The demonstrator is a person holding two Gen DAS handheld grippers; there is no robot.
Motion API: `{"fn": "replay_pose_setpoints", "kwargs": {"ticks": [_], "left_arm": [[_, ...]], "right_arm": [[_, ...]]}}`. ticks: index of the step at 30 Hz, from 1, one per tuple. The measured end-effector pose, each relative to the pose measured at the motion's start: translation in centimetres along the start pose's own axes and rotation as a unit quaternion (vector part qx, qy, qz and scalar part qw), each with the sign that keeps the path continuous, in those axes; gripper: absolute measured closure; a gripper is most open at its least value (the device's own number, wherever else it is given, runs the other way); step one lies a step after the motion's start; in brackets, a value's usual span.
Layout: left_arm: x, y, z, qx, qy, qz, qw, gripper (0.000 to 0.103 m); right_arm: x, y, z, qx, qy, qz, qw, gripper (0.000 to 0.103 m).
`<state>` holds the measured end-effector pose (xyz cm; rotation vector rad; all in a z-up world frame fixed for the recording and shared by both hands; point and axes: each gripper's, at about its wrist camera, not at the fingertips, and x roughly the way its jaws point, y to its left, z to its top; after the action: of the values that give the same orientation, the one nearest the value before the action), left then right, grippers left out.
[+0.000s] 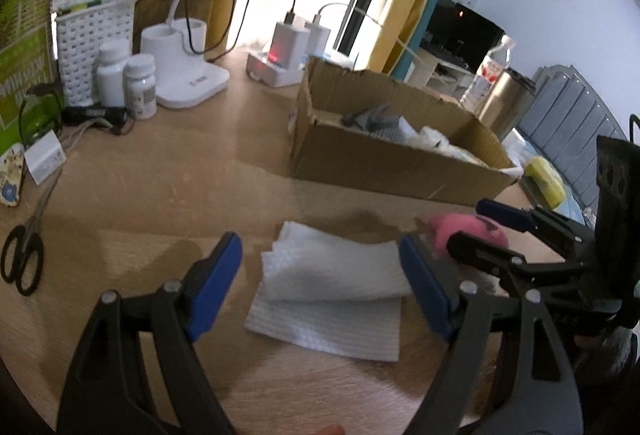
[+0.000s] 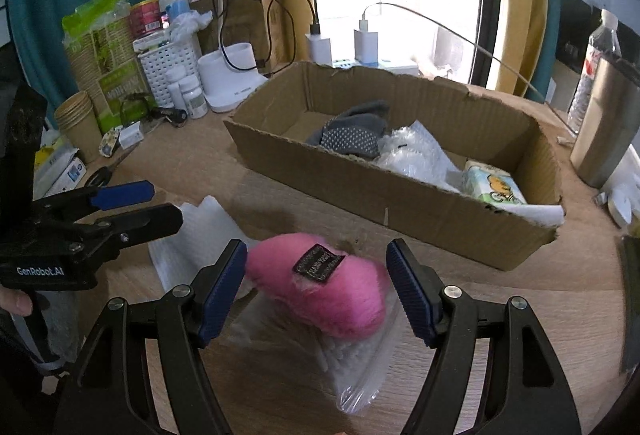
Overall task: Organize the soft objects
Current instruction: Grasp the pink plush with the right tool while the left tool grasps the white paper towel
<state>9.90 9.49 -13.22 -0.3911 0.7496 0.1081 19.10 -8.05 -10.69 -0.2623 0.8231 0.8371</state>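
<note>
Ahead of both grippers sat the cardboard box [image 2: 400, 211], already holding a grey sock [image 2: 352, 135] and plastic-wrapped items. Between the spread fingers of the left gripper [image 1: 320, 287] lay a folded white paper towel [image 1: 332, 291], limp and light, probably best pinched at its thick fold. The right gripper [image 2: 316, 287], also released, straddled a pink plush toy [image 2: 324, 295] resting on a clear bag; it looked soft, so squeeze across its middle.

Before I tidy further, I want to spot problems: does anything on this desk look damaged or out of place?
The cardboard box has ragged, torn rims and a chewed corner at its near right end. The pink plush lies on a clear bag of cotton swabs, not yet boxed. Scissors lie loose at the desk's left edge.
</note>
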Motion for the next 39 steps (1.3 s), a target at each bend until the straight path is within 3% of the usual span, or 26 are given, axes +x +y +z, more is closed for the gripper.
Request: {"fn": "replay_pose_setpoints", "kwargs": {"ticks": [9, 14, 22, 24, 26, 32, 35, 39], "left_arm": [[2.6, -0.7, -0.3, 0.002, 0.045, 0.009, 0.9989, 0.021], [4.4, -1.8, -0.4, 0.022, 0.072, 0.016, 0.9970, 0.021], [5.5, -3.6, -0.9, 0.096, 0.077, 0.068, 0.9901, 0.022], [5.6, -3.9, -1.1, 0.105, 0.075, 0.076, 0.9886, 0.030], [5.5, -3.8, -1.0, 0.102, 0.074, 0.073, 0.9894, 0.049], [5.2, -4.4, -1.1, 0.113, 0.073, 0.061, 0.9890, 0.076], [4.9, -5.0, -1.3, 0.125, 0.066, 0.068, 0.9876, 0.085], [4.0, -5.8, -1.5, 0.130, 0.058, 0.061, 0.9879, 0.087]], "right_arm": [[0.2, -0.7, -0.2, 0.007, 0.001, 0.017, 1.000, 0.028], [0.2, -0.9, -0.3, 0.006, 0.000, 0.026, 1.000, 0.034], [-0.1, -1.3, -0.6, 0.009, -0.007, 0.041, 0.999, 0.039], [-0.3, -1.4, -0.6, 0.009, -0.010, 0.042, 0.999, 0.040], [-0.5, -1.5, -0.6, 0.009, -0.012, 0.044, 0.999, 0.041], [-1.4, -1.9, -0.4, 0.010, -0.024, 0.045, 0.999, 0.041], [-1.9, -2.0, -0.3, 0.007, -0.029, 0.042, 0.999, 0.041], [-2.7, -2.4, -0.2, 0.010, -0.037, 0.037, 0.999, 0.041]]}}
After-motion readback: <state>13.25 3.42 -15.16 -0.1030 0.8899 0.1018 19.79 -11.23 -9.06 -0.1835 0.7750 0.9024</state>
